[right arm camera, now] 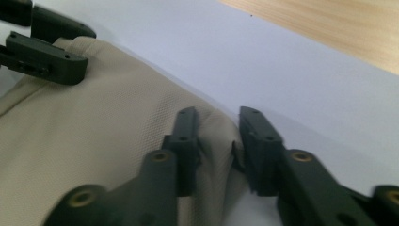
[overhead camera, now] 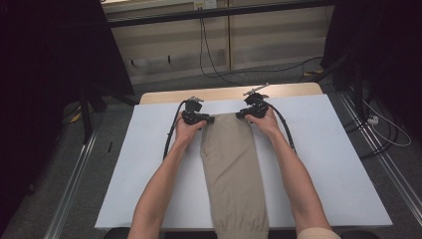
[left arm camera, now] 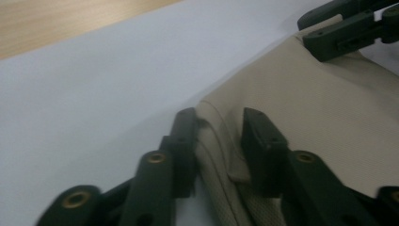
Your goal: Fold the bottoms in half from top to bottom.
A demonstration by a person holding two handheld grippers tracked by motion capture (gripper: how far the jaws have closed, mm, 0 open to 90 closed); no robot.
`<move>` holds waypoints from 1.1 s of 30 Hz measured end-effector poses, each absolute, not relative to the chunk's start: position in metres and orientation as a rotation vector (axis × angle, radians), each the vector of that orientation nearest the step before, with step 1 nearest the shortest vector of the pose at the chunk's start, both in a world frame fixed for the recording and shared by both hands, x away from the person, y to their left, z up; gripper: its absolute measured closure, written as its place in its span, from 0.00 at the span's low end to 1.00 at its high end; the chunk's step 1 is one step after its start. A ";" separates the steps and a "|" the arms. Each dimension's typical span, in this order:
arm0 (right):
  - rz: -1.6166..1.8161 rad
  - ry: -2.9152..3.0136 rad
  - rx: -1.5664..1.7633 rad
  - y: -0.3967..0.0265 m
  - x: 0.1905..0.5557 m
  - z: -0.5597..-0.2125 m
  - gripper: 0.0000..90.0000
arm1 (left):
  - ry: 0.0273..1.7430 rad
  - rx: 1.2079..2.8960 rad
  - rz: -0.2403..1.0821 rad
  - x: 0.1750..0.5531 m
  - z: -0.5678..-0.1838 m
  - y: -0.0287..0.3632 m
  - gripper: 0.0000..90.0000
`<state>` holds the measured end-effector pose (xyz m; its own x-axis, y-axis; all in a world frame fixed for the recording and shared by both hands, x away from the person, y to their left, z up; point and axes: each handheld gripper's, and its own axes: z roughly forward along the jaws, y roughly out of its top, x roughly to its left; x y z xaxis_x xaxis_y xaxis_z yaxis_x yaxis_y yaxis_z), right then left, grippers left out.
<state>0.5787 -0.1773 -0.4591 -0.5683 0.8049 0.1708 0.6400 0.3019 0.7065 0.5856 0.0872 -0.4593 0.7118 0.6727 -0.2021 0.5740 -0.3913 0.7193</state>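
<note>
Two grippers sit at the far end of a pair of beige trousers, which lie folded lengthwise down the middle of the white sheet covering the tabletop, the cuffed hem hanging toward the person's edge. The left gripper has its jaws drawn in on the far left corner of the cloth — in the left gripper view a ridge of seamed fabric stands pinched up between the two black jaws. The right gripper does the same at the far right corner, its jaws pressed onto a small fold of fabric. Judging from this, the step in hand is securing both top corners before lifting or folding the garment. To do it well, both pinches should take every layer at the corner, not merely the top one — the left bite looks to sit on the seam, which is a firm hold, while the right one catches a thinner tuck near the edge and could slip. Both hands should then rise together and level, keeping the top edge taut between them so the cloth neither sags in the middle nor skews, and the lower part should be allowed to drag flat along the sheet rather than bunch.
</note>
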 end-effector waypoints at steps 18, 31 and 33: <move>1.312 2.233 1.378 -0.190 0.569 -0.421 0.96 | 0.959 1.954 0.112 0.585 -0.424 0.098 0.95; 1.436 2.077 1.311 -0.206 0.568 -0.358 0.96 | 0.840 1.861 0.216 0.588 -0.351 0.098 0.95; 1.467 2.051 1.301 -0.206 0.565 -0.350 0.96 | 0.824 1.844 0.223 0.585 -0.348 0.099 0.95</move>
<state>0.5652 -0.2064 -0.3499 -0.5432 0.8025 0.2468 0.4930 0.0669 0.8675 0.5851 0.0990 -0.3479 0.7450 0.6301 -0.2189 0.4334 -0.2078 0.8769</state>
